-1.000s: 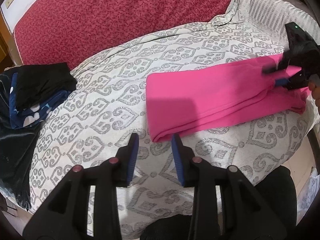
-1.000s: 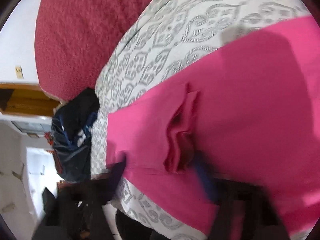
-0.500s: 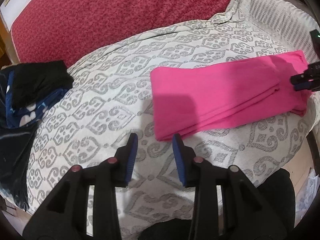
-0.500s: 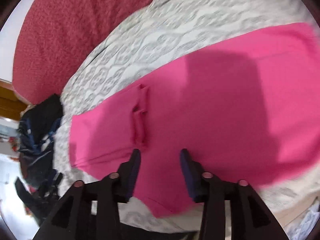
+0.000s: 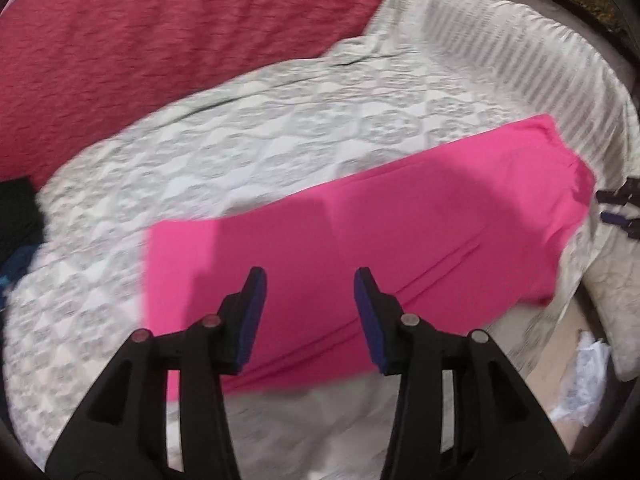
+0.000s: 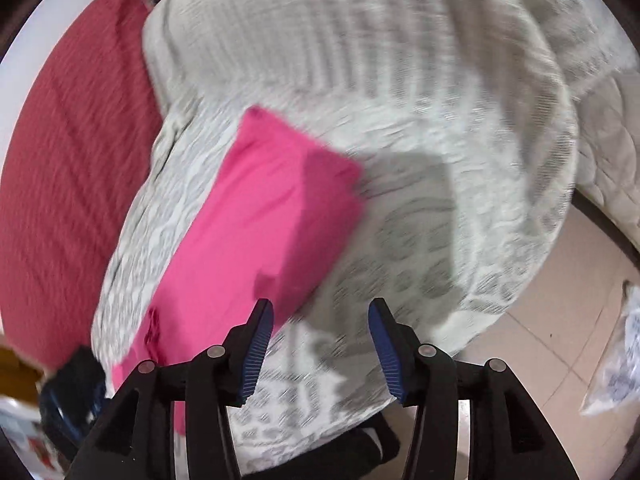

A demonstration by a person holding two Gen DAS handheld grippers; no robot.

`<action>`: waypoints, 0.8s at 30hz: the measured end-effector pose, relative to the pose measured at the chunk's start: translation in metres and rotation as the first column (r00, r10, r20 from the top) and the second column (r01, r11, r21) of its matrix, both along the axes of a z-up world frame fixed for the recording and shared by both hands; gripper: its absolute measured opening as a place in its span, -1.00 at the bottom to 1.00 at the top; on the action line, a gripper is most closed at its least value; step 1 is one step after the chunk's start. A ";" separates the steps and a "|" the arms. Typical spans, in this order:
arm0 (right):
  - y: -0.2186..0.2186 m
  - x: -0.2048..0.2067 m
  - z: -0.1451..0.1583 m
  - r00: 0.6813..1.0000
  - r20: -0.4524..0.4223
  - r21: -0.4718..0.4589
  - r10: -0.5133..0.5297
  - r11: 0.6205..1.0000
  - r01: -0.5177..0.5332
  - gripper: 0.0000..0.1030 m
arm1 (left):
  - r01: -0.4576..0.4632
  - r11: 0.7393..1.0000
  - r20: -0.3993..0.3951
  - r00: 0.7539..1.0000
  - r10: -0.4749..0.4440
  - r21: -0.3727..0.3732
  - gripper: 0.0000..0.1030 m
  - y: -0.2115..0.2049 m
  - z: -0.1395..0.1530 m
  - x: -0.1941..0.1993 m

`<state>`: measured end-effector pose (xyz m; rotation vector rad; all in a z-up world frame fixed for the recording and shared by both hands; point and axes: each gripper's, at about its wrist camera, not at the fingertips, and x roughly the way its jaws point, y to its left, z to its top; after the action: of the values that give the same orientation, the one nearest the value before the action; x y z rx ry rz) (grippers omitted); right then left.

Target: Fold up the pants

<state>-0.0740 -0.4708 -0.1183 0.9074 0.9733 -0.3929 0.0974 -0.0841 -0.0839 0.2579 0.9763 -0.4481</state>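
The pink pants [image 5: 360, 236] lie folded lengthwise in a long strip on the patterned white-grey bedspread [image 5: 248, 148]. My left gripper [image 5: 310, 280] is open and empty, hovering over the near middle of the pants. My right gripper [image 6: 320, 312] is open and empty, just past the pants' right end [image 6: 260, 216], over the bedspread [image 6: 420, 208]. Its blue-padded tips show at the right edge of the left wrist view [image 5: 620, 208]. Both views are motion-blurred.
A red blanket [image 5: 160, 36] covers the far side of the bed. Dark clothes [image 5: 16, 216] lie at the left and also show in the right wrist view [image 6: 76, 384]. Tiled floor [image 6: 540, 340] and a white bag [image 6: 624, 368] lie beyond the bed's right edge.
My left gripper has moved right and forward over the pants and opened wider. My right gripper has let go of the pants, opened, and swung off their right end.
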 end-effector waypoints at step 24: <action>0.020 0.068 0.058 0.975 0.175 -0.263 0.136 0.961 -0.087 -0.78 | 0.055 0.994 -0.121 0.991 -0.066 -0.093 -0.07 -0.052 -0.036 0.006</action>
<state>-0.0058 -0.4509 -0.0607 0.6408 0.7727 -0.3194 0.1034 -0.1359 -0.1201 0.1812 1.0685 -0.5671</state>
